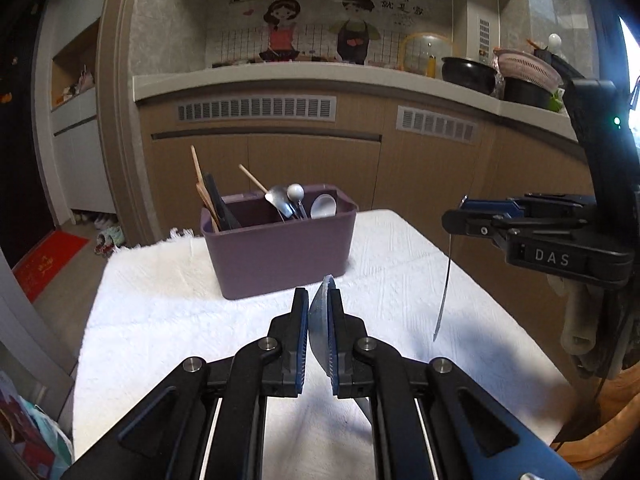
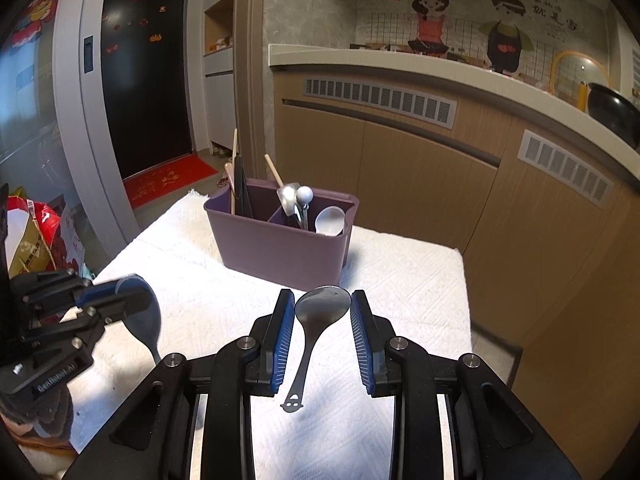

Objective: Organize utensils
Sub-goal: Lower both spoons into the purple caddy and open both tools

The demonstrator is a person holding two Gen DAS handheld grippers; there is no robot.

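My left gripper (image 1: 319, 300) is shut on the bowl of a grey-blue spoon (image 1: 318, 320), held above the white cloth; it also shows in the right wrist view (image 2: 142, 312). My right gripper (image 2: 323, 300) is shut on the bowl of a metal spoon (image 2: 322, 304), its handle hanging down toward the cloth; in the left wrist view the spoon (image 1: 444, 280) hangs edge-on from that gripper (image 1: 464, 210). A purple utensil bin (image 1: 280, 248) stands ahead on the cloth, also shown in the right wrist view (image 2: 280, 248), holding several spoons, a spatula and wooden utensils.
The white cloth (image 1: 160, 320) covers a small table. Kitchen cabinets and a counter (image 2: 440, 76) stand behind, with black pots (image 1: 468, 72) on top. Bags (image 2: 36, 232) sit on the floor at left.
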